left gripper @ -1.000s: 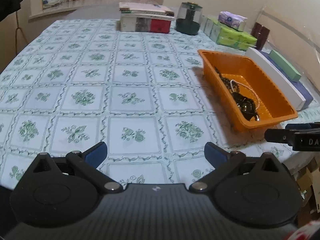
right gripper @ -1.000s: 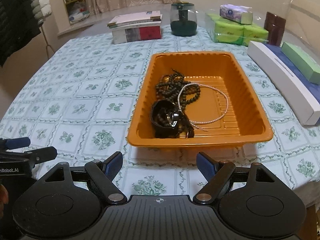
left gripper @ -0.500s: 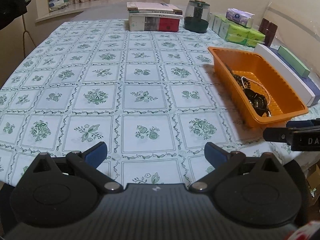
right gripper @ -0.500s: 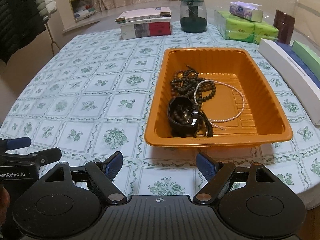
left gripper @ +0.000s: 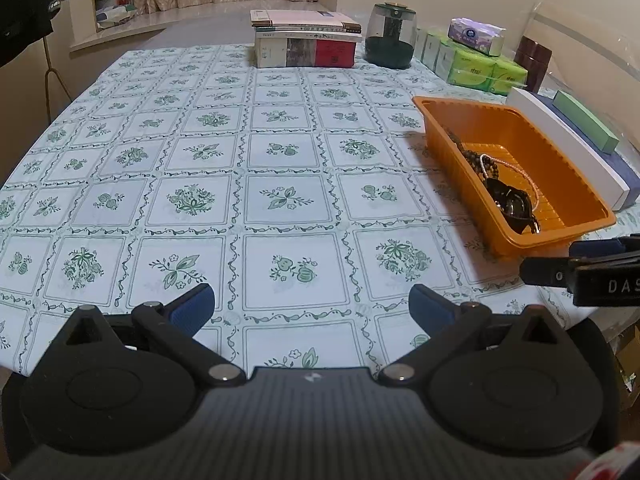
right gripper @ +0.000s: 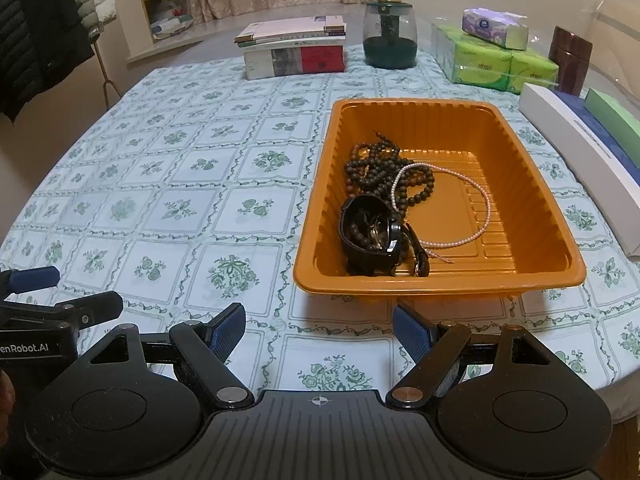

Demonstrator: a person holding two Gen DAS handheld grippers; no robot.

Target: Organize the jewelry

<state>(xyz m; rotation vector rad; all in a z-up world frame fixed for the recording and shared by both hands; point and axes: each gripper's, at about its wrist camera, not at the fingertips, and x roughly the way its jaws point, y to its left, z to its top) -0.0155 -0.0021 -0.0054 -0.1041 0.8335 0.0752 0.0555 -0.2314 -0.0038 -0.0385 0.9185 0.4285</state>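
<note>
Both my grippers, left gripper (left gripper: 311, 306) and right gripper (right gripper: 319, 330), gape wide, holding nothing. The jewelry (right gripper: 382, 200) lies heaped in the orange tray (right gripper: 436, 282), just beyond my right gripper.

Tray (right gripper: 440, 284) sits on the bench (right gripper: 180, 184) toward its right side; in it a dark bead string (right gripper: 380, 168), a pale bead strand (right gripper: 480, 216) lying across it, and a watch (right gripper: 370, 232) at the near end. Behind the tray: book stack (right gripper: 294, 46), jar (right gripper: 389, 38) to its right, tissue packs (right gripper: 494, 60) further right. Long boxes (right gripper: 580, 160) lie right of the tray.
</note>
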